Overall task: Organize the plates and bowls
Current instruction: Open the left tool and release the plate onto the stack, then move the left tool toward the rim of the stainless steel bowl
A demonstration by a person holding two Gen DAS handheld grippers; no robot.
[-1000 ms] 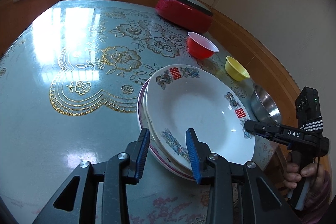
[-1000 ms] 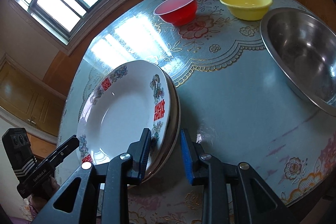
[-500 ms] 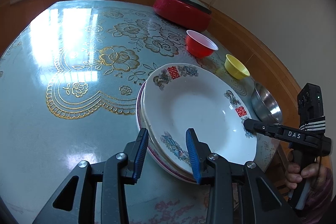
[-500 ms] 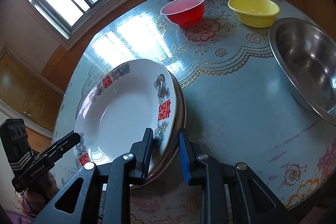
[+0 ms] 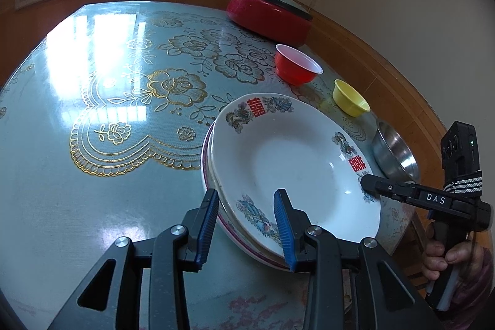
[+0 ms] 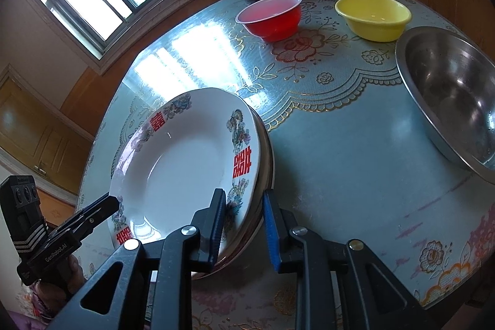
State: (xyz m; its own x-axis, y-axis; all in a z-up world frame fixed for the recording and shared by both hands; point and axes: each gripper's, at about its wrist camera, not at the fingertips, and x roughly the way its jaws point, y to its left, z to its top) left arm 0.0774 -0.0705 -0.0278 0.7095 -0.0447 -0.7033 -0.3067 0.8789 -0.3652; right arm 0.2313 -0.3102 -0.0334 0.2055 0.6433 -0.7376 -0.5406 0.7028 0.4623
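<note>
A stack of plates [image 5: 290,172] sits near one edge of the round table [image 5: 92,175]; the top one is white with red characters and flower prints, and at least two more rims show beneath it, though the exact count cannot be told. Three bowls stand along the table's edge beyond the stack: one red bowl [image 5: 297,68], one yellow bowl [image 5: 351,98] and one steel bowl [image 5: 394,152], each apart from the others. One red lidded pot [image 5: 269,16] rests at the edge nearest the wall. The left claw [image 5: 244,221] is partly open, its two blue pads straddling the near rim of the stack, one pad over the top plate and the other outside the rims, with gaps visible on both sides. The right claw [image 6: 243,228] is likewise partly open and straddles the opposite rim, one pad over the plate's printed border and the other outside the stack; whether either pad touches cannot be told.
</note>
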